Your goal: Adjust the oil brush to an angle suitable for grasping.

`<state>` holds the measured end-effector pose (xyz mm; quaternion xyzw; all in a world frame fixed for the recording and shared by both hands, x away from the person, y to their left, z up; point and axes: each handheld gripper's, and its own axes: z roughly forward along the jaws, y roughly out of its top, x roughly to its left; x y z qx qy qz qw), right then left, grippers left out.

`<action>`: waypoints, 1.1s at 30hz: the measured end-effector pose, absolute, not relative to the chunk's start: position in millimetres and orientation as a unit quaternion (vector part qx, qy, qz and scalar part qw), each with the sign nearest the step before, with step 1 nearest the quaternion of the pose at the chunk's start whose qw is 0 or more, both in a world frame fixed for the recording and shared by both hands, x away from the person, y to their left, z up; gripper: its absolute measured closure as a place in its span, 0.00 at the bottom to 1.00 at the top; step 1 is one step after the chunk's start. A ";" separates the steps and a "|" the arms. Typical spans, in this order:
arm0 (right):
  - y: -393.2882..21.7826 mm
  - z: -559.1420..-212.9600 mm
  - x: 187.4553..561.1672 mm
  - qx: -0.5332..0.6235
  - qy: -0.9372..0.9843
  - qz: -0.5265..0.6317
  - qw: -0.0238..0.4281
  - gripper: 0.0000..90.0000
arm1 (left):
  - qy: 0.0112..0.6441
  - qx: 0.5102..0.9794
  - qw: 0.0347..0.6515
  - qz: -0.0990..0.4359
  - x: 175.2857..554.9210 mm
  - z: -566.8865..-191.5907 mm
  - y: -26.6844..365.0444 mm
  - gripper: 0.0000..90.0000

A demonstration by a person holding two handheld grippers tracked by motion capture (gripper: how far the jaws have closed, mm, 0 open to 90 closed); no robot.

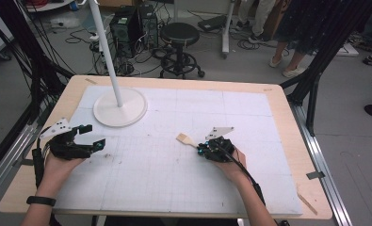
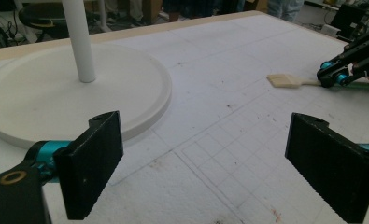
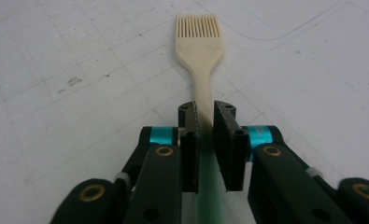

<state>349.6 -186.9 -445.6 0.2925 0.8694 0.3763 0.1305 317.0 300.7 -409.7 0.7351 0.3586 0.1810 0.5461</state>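
- Work in hand: picking up the one brush (image 3: 198, 56) lying on the white gridded mat (image 1: 174, 188) that covers the tabletop (image 1: 287, 101).
- Right gripper (image 3: 205, 140): jaws drawn in close on the brush handle, one either side. They look to be touching or just short of it; I judge the grasp made or nearly made.
- Brush position: cream bristle head points away from the right gripper, the handle turning green where it runs back between the jaws. It lies right of the mat's centre in the high view, and still seems flat on the mat, so not lifted yet.
- Left gripper (image 2: 205, 158): jaws spread wide, nothing between them, idle near the mat's left edge, well apart from the brush.
- Done: approach and closing on the handle. Left: lifting and whatever use follows; I cannot tell where it should go.
- Count: one brush, two grippers, one white lamp stand (image 1: 120, 110) with round base and pole, at the mat's far left.
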 end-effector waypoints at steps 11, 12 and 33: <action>-187.8 -440.1 350.2 0.278 0.868 0.395 0.118 0.92 | 0.361 0.729 0.553 0.182 316.2 -408.3 304.2 0.13; -186.4 -438.3 350.2 0.273 0.868 0.398 0.117 0.92 | 0.360 0.730 0.552 0.182 316.1 -407.9 304.2 0.14; -54.2 -410.3 358.6 0.102 0.900 0.422 0.030 0.92 | 0.349 0.715 0.574 0.192 310.9 -392.1 314.6 0.14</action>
